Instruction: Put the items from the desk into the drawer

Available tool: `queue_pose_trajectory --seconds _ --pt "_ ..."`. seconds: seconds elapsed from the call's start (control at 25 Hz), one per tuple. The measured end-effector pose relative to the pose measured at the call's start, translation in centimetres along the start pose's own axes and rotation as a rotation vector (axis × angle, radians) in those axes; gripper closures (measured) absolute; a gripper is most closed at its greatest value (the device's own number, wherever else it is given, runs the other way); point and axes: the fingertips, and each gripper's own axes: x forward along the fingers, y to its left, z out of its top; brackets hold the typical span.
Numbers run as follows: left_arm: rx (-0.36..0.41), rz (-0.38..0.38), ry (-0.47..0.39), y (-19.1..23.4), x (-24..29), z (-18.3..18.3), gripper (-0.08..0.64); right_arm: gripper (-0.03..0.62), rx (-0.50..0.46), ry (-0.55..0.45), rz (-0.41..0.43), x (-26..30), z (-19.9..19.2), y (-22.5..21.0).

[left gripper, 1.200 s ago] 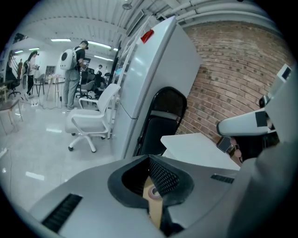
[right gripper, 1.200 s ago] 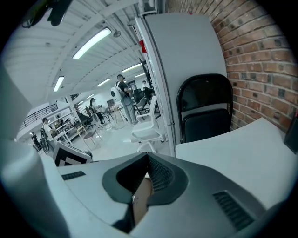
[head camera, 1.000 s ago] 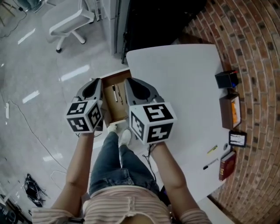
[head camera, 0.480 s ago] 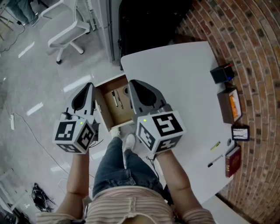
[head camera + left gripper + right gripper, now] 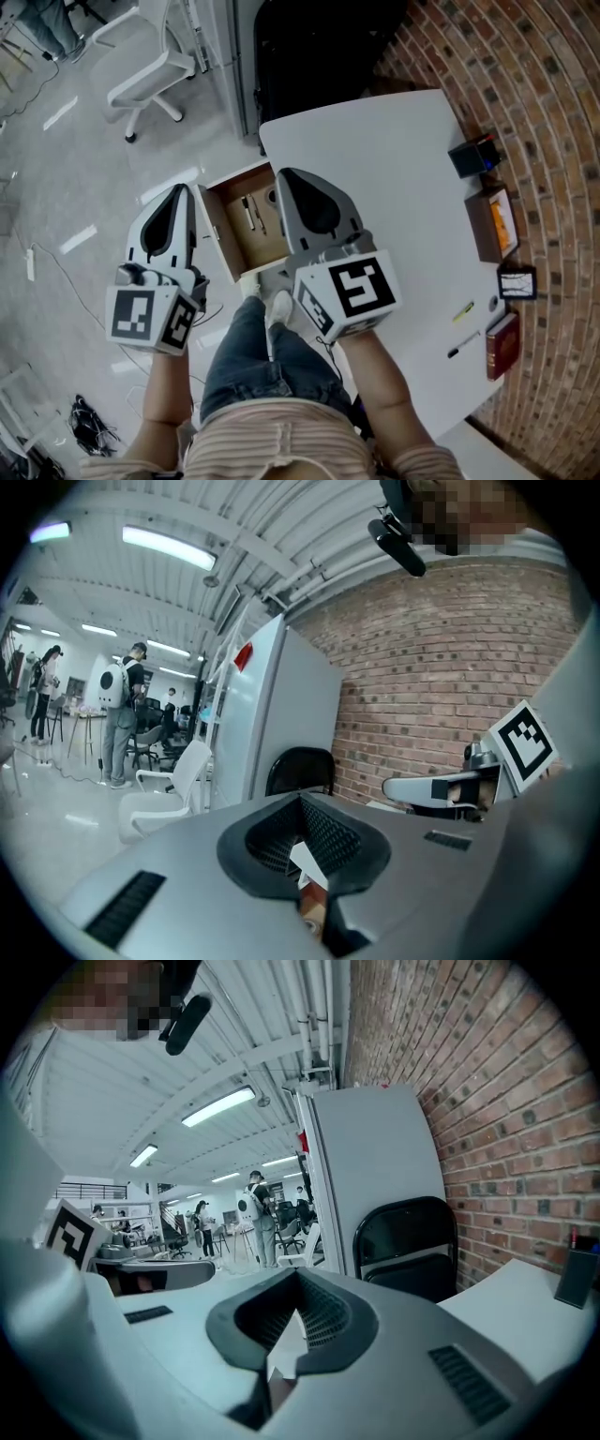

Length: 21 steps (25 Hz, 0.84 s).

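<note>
I am holding the left gripper [image 5: 178, 194] over the floor just left of the open drawer [image 5: 267, 251], with its jaws sitting together on nothing. The right gripper [image 5: 287, 178] is hovering at the drawer's right edge, jaws likewise closed and empty. Pens [image 5: 248, 212] are lying in the drawer. A black box [image 5: 472, 157], a book [image 5: 502, 343] and a marker [image 5: 463, 345] are waiting along the bench [image 5: 375, 169] by the brick wall [image 5: 544, 112].

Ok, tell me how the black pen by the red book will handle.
The black pen looks slim, so it may roll if nudged. Lying flat on the desk, it probably needs a low pinch. It is likely stiff and light.
</note>
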Motion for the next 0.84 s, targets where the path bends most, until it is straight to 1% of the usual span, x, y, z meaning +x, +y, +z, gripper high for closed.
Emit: queue_pose_trajectory --seconds 0.12,0.48,0.84 --pt "0.017 0.0 -0.023 -0.3 -0.8 1.0 0.551 0.575 -0.001 -0.034 0.003 -0.7 0.6 0.3" --pt "0.034 -0.016 -0.073 -1.0 -2.2 2.9 0.551 0.575 -0.007 -0.096 0.002 -2.4 2.1 0.8" --pt "0.042 -0.011 -0.104 -2.4 -3.8 3.3 0.552 0.575 -0.022 -0.145 0.002 -4.7 3.0 1.3"
